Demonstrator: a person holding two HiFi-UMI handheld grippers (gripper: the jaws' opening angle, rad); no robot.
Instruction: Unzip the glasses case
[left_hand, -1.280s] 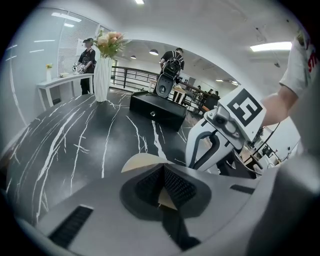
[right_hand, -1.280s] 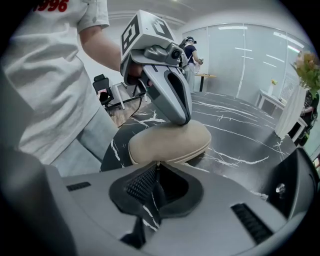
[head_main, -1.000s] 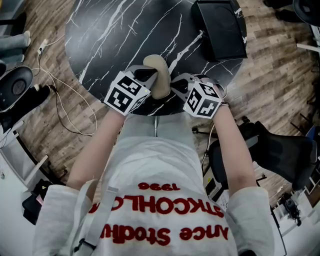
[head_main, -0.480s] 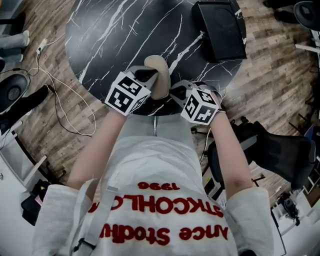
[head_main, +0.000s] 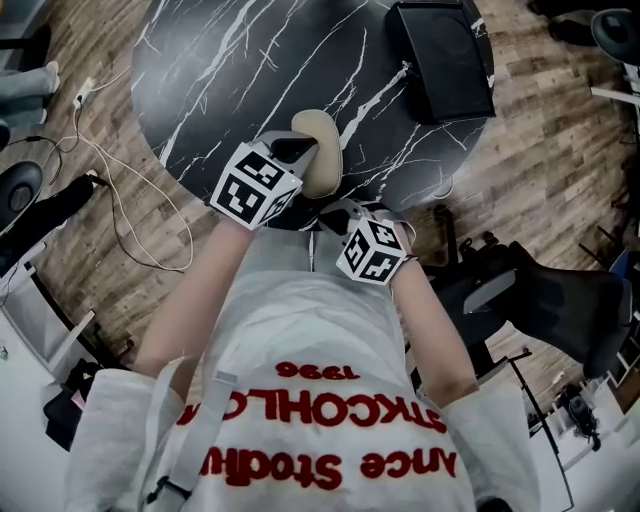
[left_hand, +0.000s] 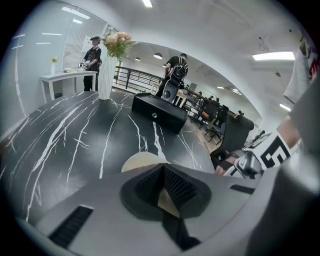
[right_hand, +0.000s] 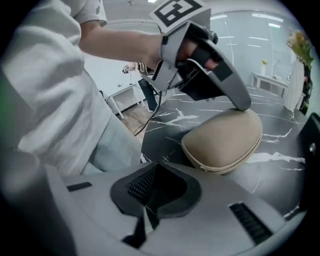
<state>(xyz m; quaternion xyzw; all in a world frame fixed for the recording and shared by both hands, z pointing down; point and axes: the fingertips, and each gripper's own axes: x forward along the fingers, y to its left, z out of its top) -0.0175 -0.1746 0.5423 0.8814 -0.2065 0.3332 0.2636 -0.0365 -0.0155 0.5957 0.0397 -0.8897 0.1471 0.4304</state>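
Note:
A beige zip-up glasses case (head_main: 322, 148) (right_hand: 225, 137) (left_hand: 141, 161) lies near the front edge of the round black marble table (head_main: 220, 70). My left gripper (head_main: 297, 152) (left_hand: 165, 194) (right_hand: 241, 101) is shut, and its tips rest on top of the case at its left side. My right gripper (head_main: 332, 214) (right_hand: 150, 194) hangs at the table's front edge, a short way off the near end of the case. Its jaws are closing to shut, and I see nothing between them. The case's zip line (right_hand: 216, 168) runs along its near rim and looks closed there.
A black box (head_main: 440, 60) (left_hand: 159, 114) sits at the table's far right. A dark office chair (head_main: 540, 290) stands right of me and cables (head_main: 110, 190) trail on the wooden floor at left. A flower vase (left_hand: 111, 65) stands beyond the table.
My right gripper has drawn back from the case's right side toward my body and to the left, down to the table's edge. The left gripper and the case stay put.

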